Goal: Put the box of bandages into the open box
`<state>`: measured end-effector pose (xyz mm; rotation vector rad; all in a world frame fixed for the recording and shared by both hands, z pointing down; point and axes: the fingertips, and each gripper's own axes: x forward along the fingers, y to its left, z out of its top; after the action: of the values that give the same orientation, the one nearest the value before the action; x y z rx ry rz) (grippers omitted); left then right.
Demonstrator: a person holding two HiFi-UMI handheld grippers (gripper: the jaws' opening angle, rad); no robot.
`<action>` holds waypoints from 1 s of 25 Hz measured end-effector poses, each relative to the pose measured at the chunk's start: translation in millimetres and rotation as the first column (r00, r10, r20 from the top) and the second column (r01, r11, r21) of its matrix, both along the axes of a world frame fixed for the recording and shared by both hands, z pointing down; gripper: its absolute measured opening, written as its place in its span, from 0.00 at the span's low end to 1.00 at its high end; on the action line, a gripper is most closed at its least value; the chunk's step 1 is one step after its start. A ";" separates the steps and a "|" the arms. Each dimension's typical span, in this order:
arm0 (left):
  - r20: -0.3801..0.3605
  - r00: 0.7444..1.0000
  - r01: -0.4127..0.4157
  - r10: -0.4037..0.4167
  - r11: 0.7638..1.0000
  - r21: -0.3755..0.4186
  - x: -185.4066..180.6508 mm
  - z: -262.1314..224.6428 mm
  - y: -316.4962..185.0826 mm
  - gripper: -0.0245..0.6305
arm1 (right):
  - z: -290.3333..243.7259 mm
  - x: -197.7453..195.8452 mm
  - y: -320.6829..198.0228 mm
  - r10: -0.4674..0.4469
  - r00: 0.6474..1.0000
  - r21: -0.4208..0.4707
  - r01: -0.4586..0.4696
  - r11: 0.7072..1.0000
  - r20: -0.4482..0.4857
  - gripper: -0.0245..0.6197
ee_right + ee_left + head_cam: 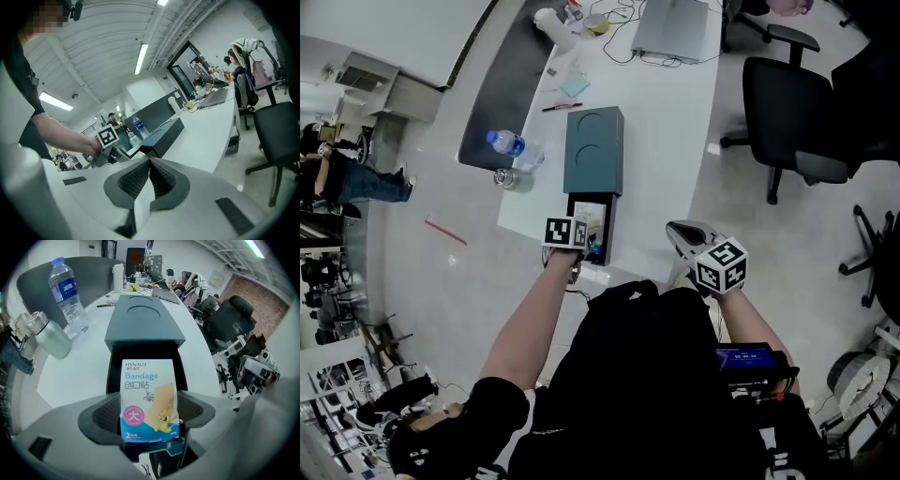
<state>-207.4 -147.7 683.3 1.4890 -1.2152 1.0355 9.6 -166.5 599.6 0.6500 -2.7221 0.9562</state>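
— At the near end of the white table [667, 141], what does the left gripper [149, 417] have?

— The box of bandages [149, 397]. Both pads press its side edges, jaws set wide, and it stands upright with the printed face toward the gripper's camera.

— And where is that relative to the open box [593, 150]?

— In the head view the teal sleeve lies at 12 o'clock from the gripper. Its black tray [114, 373] is pulled out toward the person, and the box of bandages [590, 225] sits right over that opening. Whether its lower edge touches the tray floor, I can't tell.

— The right gripper [149, 180]?

— Jaws pressed together, nothing between them. In the head view it [684, 236] is at 3 o'clock from the left gripper [589, 242], off the table's near edge, well apart from the box.

— Anything else on the table?

— A water bottle [68, 294] and a metal flask [49, 336] at about 9 o'clock from the sleeve, near the table's left edge. A laptop [673, 28] lies at the far end, around 1 o'clock, and an office chair [792, 112] stands on the floor at 3 o'clock.
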 end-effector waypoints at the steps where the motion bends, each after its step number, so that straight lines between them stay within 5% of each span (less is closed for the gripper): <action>1: 0.002 1.000 0.001 -0.001 1.000 -0.006 0.0 1.7 -0.1 0.61 | 0.2 0.6 -0.2 0.002 1.000 -0.001 -0.002 1.000 0.000 0.08; 25: 0.028 0.999 0.036 -0.035 0.999 -0.037 1.8 10.8 -3.5 0.64 | 2.6 4.3 0.3 0.016 1.000 -0.011 -0.016 1.000 0.006 0.08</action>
<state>-205.6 -151.2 694.2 1.4236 -1.2304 1.0533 13.9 -166.2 602.2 0.6697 -2.7191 0.9771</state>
